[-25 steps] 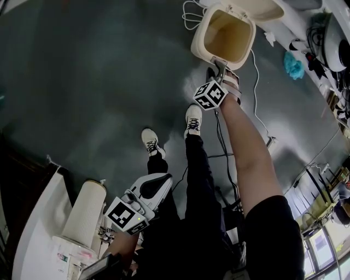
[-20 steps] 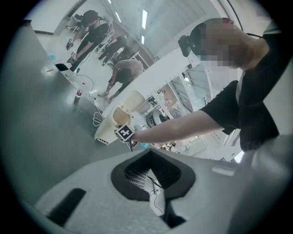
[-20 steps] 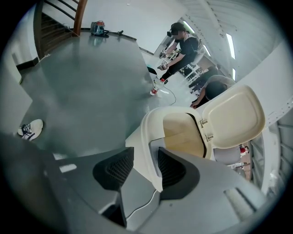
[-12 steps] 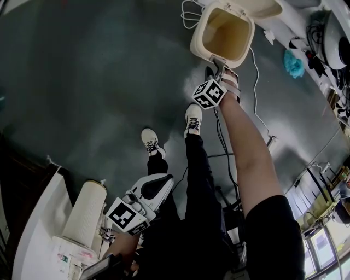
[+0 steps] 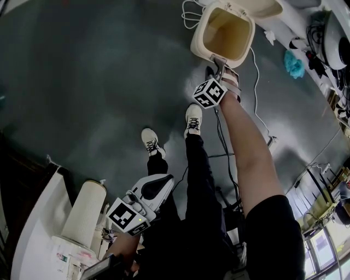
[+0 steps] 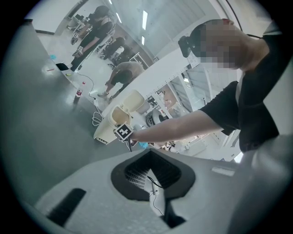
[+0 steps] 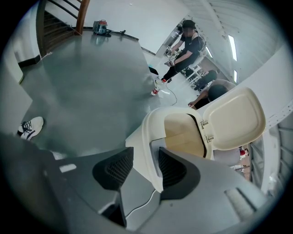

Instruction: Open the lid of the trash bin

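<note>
Cream plastic formed the trash bin (image 5: 198, 42), which stood on the dark grey floor (image 5: 98, 82) at 1 o'clock in the head view. Its lid (image 7: 234, 119) was already swung open on two hinges at the far rim, and lay back at 3 o'clock of the mouth in the right gripper view. Through the wide mouth, the bin's inside showed bare tan walls as far down as the views reached.

The right gripper (image 5: 220, 61) was stretched out on a bare arm to the bin's near rim. Its jaws had just been opening and stood wide apart. The rim wall rose between them, close to the right-hand pad and clear of the left-hand one, so nothing was gripped.

The left gripper (image 5: 159, 187) hung low at 7 o'clock in the head view, well apart from the bin. Its jaws were drawn together at the tips with nothing between them.

A pair of white shoes (image 5: 192, 119) stood on the floor near the middle, between the two grippers. A white cylinder (image 5: 85, 213) sat at 8 o'clock, just beside the left gripper. A looped white cable (image 5: 191, 16) lay at 12 o'clock, touching the bin's left side. A teal bundle (image 5: 293, 64) lay at 2 o'clock.
</note>
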Available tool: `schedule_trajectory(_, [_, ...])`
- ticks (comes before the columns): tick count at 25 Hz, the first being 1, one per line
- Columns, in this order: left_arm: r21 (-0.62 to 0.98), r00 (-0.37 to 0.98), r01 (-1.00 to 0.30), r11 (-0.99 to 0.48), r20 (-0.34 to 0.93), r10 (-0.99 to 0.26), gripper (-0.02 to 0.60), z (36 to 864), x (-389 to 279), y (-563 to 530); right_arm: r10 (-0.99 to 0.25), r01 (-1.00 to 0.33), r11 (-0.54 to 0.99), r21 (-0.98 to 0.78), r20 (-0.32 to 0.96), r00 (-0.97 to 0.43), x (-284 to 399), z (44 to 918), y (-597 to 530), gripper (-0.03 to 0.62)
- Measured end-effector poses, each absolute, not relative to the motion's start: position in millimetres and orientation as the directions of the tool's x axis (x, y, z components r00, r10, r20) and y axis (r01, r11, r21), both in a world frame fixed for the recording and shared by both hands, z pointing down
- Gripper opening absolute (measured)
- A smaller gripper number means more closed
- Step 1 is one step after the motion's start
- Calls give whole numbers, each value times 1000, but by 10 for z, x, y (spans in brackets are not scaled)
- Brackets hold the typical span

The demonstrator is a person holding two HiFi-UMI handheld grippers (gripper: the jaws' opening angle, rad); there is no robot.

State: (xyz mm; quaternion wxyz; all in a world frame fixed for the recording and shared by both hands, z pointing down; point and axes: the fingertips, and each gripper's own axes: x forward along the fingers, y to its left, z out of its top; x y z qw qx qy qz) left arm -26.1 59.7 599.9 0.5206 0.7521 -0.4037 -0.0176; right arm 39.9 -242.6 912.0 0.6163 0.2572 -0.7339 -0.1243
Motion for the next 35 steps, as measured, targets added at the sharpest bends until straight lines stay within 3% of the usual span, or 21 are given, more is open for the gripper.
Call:
schedule_trajectory(17, [785, 664, -603, -142, 395, -635, -2, 5899, -270, 648, -478, -221, 865, 450, 874, -89, 406, 9071, -2441, 164])
schedule_trajectory(23, [780, 661, -607, -152, 390, -641, -2, 5836, -277, 641, -470, -279, 859, 429, 877, -99, 425, 8976, -2436, 154])
schedule_trajectory(26, [778, 664, -608, -158, 389, -639, -2, 5819, -271, 626, -487, -357, 841, 406, 856, -174, 375, 8801, -2446, 112])
schedule_trajectory(27, [777, 664, -608, -163, 386, -640, -2, 5801, -271, 610, -496, -396, 832, 389, 842, -213, 345, 8701, -2454, 54])
schedule_trajectory(29, [773, 665, -610, -174, 381, -643, -2, 5754, -278, 581, -507, -484, 810, 330, 810, -296, 284, 8469, -2462, 8])
schedule_trajectory(35, [758, 677, -618, -208, 379, -631, -2, 5531, -284, 527, -467, -632, 771, 75, 742, -482, 160, 7799, -2344, 8])
